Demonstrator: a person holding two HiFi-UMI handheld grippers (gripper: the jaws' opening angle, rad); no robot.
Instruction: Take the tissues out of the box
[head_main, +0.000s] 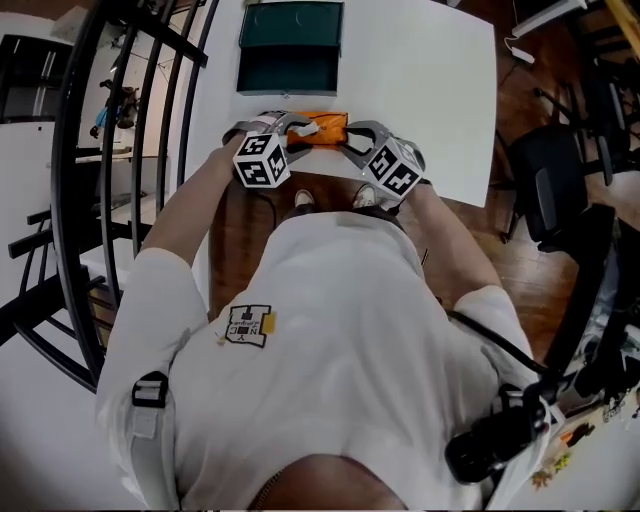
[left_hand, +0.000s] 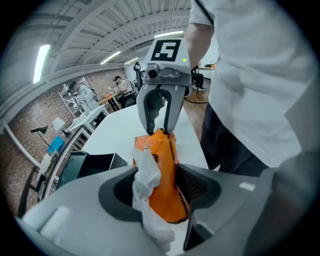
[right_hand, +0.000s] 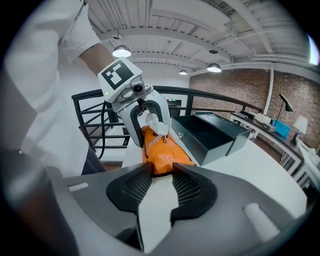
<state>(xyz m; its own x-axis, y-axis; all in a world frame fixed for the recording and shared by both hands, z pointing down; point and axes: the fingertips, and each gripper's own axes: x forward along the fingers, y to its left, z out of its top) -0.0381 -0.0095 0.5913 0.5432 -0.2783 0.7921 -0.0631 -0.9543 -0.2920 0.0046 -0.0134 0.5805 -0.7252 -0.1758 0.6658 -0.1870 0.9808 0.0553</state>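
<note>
From the 9 o'clock side, the left claw (left_hand: 159, 197) reaches in over the near edge of the white surface (head_main: 420, 90). It stands about half closed around one end of the orange tissue packet (left_hand: 167, 170). A white tissue (left_hand: 145, 175) is bunched against one pad and the packet's film lies against the other, so the claw appears to be pinching the sheet where it sticks out of the slit. That is the sensible place to grip, since the loose paper is the only part that can slide free. The packet lies flat, lengthwise between the two claws and close to the person's body at 6 o'clock on the surface, probably so both hands can work it without stretching. Beyond it, toward 12 o'clock, an open dark green box (right_hand: 210, 132) stands well apart and plays no visible part. From 3 o'clock the right claw (right_hand: 159, 192) is narrowed onto the opposite end of the packet, nipping the orange film between its tips. It seems to act as an anchor, holding the wrapper down and taut so that a pull on the tissue should draw out paper and not drag the whole packet along. Most of the tissue is apparently still inside.
</note>
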